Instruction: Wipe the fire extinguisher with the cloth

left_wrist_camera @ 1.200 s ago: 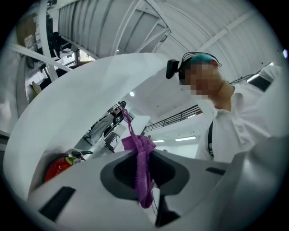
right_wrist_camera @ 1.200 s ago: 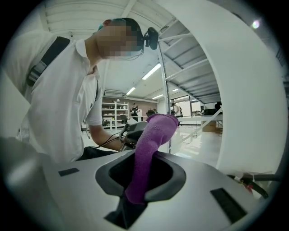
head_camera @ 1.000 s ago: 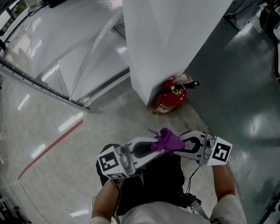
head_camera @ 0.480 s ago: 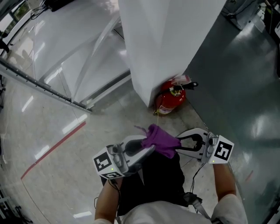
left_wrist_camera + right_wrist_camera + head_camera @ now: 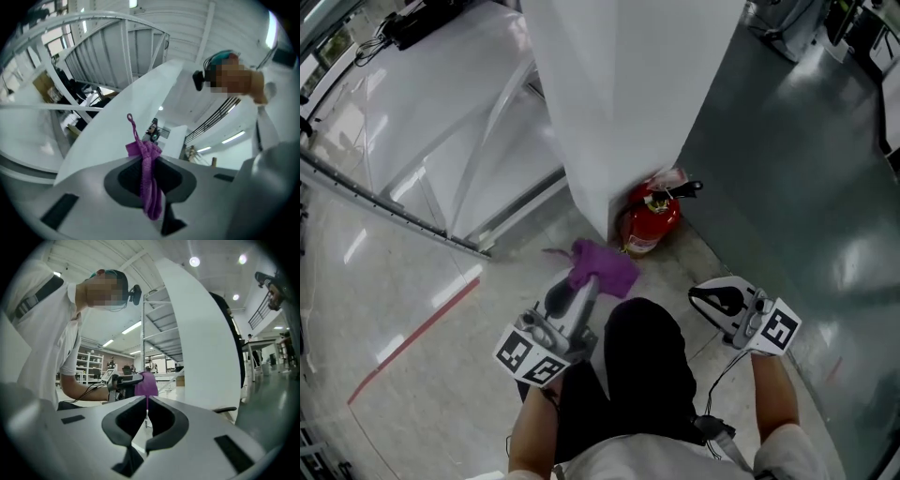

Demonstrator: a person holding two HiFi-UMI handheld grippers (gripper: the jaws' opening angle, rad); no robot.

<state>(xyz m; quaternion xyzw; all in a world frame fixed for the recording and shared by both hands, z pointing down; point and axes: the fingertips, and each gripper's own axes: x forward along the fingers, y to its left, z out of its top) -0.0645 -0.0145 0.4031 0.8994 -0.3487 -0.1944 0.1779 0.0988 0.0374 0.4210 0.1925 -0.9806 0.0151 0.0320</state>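
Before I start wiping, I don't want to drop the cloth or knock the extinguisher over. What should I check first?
1. Cloth clamped in left gripper: ok.
2. Right gripper shut and empty: ok.
3. Fire extinguisher in sight, on the floor at the white pillar's corner: ok.
4. Cloth touching the extinguisher: not ok; the left gripper view shows no extinguisher near it.
5. Extinguisher's far side free to wipe: cannot tell; the pillar hides it.
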